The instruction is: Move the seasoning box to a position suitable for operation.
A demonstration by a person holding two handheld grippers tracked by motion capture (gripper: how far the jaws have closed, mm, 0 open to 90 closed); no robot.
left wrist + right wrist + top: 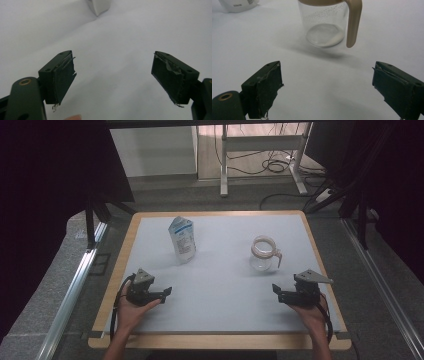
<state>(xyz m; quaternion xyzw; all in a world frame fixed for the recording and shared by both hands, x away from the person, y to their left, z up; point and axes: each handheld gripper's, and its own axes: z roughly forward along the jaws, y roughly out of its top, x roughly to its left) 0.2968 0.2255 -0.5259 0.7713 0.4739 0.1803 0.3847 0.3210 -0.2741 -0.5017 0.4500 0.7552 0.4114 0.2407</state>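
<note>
In the left gripper view the carton [99,6] is cut off at the top edge, so just its white lower corner shows, and a blurred fingertip [73,117] pokes in at the bottom edge. In the right gripper view the jug [329,23] loses its rim to the top edge, and the carton [238,5] is a cropped white base with unreadable print in the top left corner. From the high view the print on the carton [182,240] is too small to read.

The jug [263,254] is clear glass with a tan collar and a tan handle that hangs down on its right side; a pale film lies in its round bottom. It stands upright on the right half of the table [225,295], just ahead of the right gripper [276,292]. The carton is white with blue print and a folded top, upright on the left half, well apart from the jug and ahead of the left gripper [167,293].

Both grippers rest low over the near part of the table, each in 1 hand, well apart from each other. The left gripper [112,75] has its 2 jaws spread wide with nothing between them. The right gripper [327,87] is likewise spread, with bare table between the worn pads [268,87].
</note>
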